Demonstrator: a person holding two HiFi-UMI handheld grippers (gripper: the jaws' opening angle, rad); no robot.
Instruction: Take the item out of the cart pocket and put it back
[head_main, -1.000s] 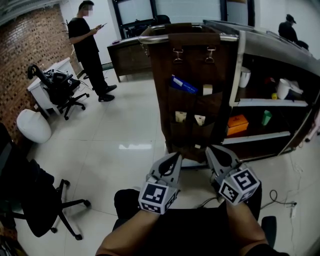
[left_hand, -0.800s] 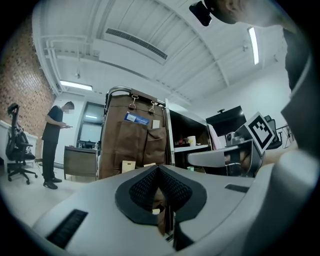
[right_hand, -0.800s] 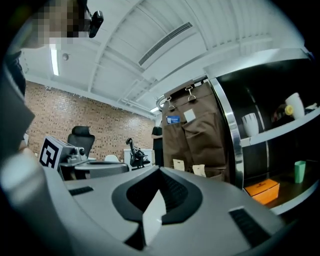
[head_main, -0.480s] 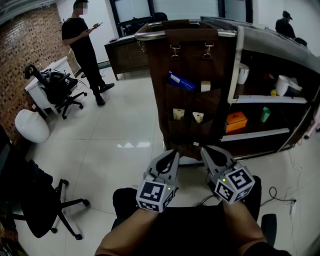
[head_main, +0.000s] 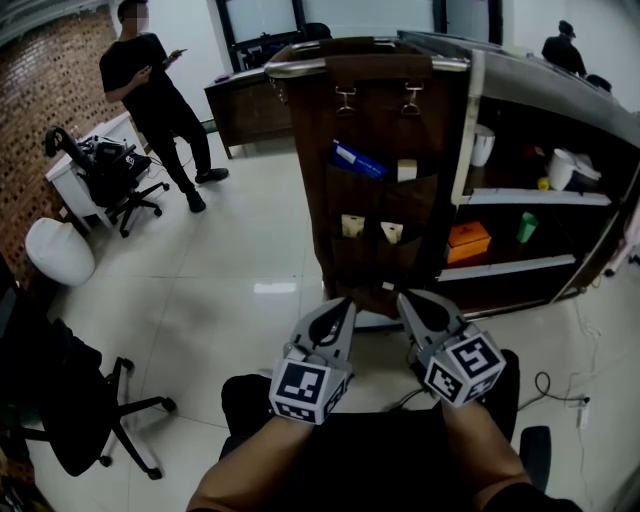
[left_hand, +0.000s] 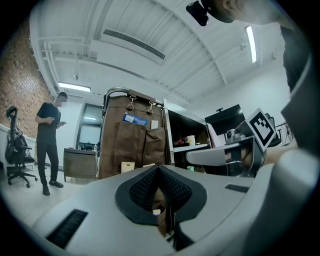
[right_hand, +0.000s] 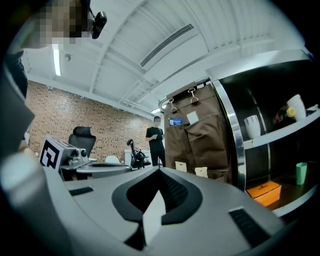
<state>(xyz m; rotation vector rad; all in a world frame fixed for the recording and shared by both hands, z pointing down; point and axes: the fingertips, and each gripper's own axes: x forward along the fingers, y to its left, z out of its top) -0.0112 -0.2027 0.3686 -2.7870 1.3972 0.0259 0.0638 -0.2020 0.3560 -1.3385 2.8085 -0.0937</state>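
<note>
The pocket organiser (head_main: 375, 205) is matt brown cloth, its rail (head_main: 296, 69) shiny metal, the floor (head_main: 230, 250) glossy tile.

Its pocket (head_main: 352, 200) hides half the blue item (head_main: 358, 160) (print unreadable).

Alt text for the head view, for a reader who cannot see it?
The grey left gripper and right gripper, both shut and empty, point at a brown fabric pocket organiser hung on a metal cart. Its pockets hold a blue packet and small cream cards. A person in black stands far left.
</note>
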